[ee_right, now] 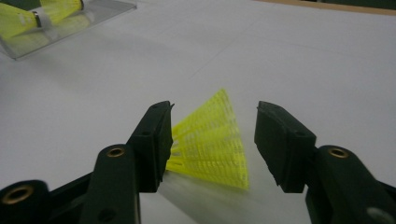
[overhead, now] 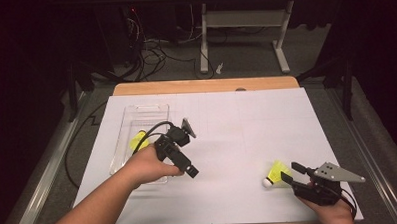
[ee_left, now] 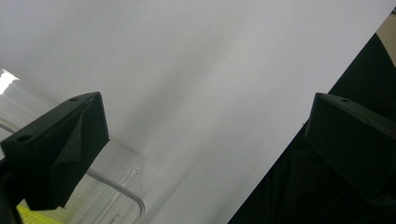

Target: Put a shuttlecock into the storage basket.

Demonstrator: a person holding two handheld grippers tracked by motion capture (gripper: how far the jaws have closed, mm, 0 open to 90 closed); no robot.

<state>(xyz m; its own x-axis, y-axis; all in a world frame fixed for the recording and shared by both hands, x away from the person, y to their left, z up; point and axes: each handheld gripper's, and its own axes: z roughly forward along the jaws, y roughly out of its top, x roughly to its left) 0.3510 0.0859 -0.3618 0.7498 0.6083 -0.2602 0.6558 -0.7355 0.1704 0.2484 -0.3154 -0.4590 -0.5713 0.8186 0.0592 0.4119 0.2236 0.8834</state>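
A yellow shuttlecock (overhead: 276,172) with a white cork lies on its side on the white table cover, near the front right. My right gripper (overhead: 289,171) is low around its skirt. In the right gripper view the shuttlecock (ee_right: 210,140) sits between the jaws of the right gripper (ee_right: 214,119): one jaw touches the mesh and a gap shows at the other. My left gripper (overhead: 187,155) hovers at the right side of a clear plastic tray (overhead: 141,108), open, with nothing between the jaws of the left gripper (ee_left: 205,100). Another yellow shuttlecock (overhead: 139,141) lies in that tray.
The tray corner (ee_left: 126,186) shows under one left jaw, with the table's edge beyond the other. The tray (ee_right: 70,28) with yellow shuttlecocks shows far off in the right gripper view. A wooden table edge (overhead: 205,85) runs along the back. Cables and a table frame (overhead: 284,44) lie beyond.
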